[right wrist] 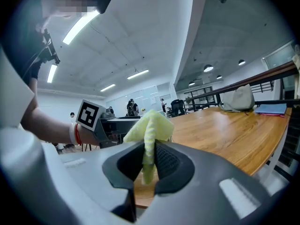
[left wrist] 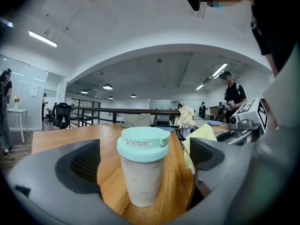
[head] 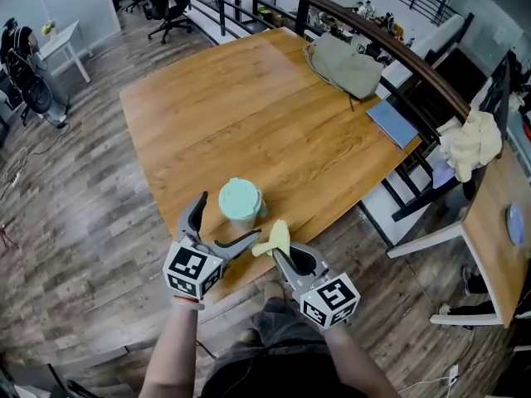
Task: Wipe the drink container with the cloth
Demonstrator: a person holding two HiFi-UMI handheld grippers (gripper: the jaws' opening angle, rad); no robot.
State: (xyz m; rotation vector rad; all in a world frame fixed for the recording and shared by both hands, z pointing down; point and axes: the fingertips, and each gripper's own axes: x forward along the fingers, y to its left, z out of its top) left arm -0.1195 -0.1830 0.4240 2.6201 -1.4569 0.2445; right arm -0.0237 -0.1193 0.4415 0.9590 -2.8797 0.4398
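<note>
Upright cup [left wrist: 143, 168] near bench [head: 249, 114] edge, between wide-open jaws of left tool [left wrist: 145, 159] — pads clear of it. Right tool [right wrist: 149, 162] clamps soft cloth [right wrist: 150, 125]. Judgement: cup light, thin-walled, tippy — hold mid-body, gently, below lid.

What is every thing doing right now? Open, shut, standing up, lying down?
cup: upright on the table, lid on, untouched.
cloth: bunched, pinched by the right gripper.
left gripper: open, jaws either side of the cup.
right gripper: shut on the cloth.
bag: slumped at the table's far side.
blue folder: lying flat.
</note>
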